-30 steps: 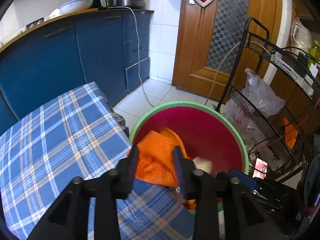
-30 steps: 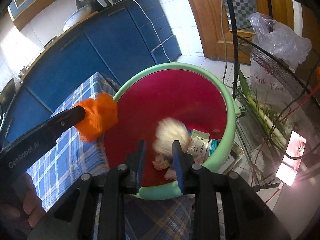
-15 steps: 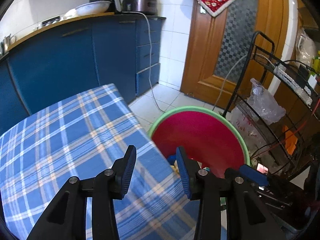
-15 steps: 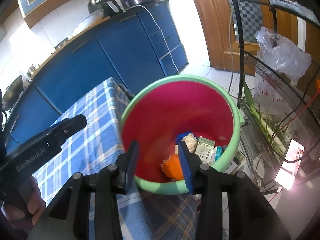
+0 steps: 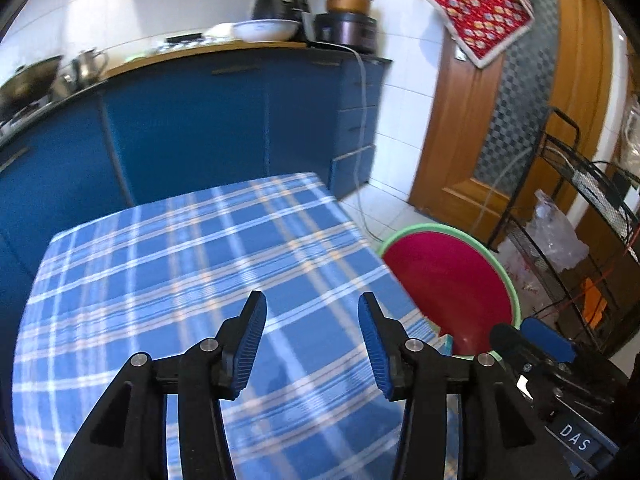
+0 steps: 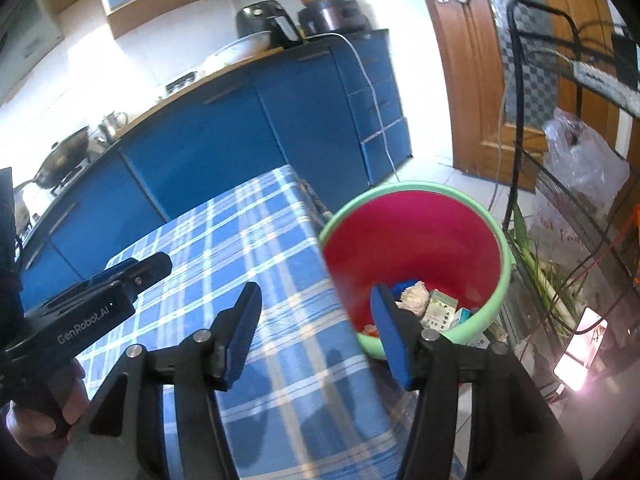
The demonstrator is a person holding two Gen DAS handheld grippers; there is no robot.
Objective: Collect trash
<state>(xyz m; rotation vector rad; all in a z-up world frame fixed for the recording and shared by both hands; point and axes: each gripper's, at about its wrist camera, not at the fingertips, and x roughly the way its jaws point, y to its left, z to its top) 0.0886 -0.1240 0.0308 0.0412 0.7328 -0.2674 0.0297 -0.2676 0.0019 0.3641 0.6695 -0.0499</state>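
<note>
A red bucket with a green rim (image 6: pixel 505 248) stands on the floor beside the table; it also shows in the left wrist view (image 5: pixel 508 280). Trash lies at its bottom: a crumpled white wad (image 6: pixel 414 295), small green-white boxes (image 6: pixel 440 309) and something orange (image 6: pixel 370 330). My left gripper (image 5: pixel 310 314) is open and empty over the blue plaid tablecloth (image 5: pixel 180 272). My right gripper (image 6: pixel 316 304) is open and empty above the table's edge next to the bucket. The left gripper's body (image 6: pixel 92 300) shows at the left of the right wrist view.
Blue kitchen cabinets (image 5: pixel 200 120) run behind the table, with pots and appliances on the counter. A black wire rack (image 6: pixel 568 184) with plastic bags stands right of the bucket. A wooden door (image 5: pixel 500 120) is behind it. A white cable (image 5: pixel 362 152) hangs down the cabinet.
The orange bag and white wad dropped into the bucket. Both grippers opened wide, rose and pulled back from the bucket to over the table.
</note>
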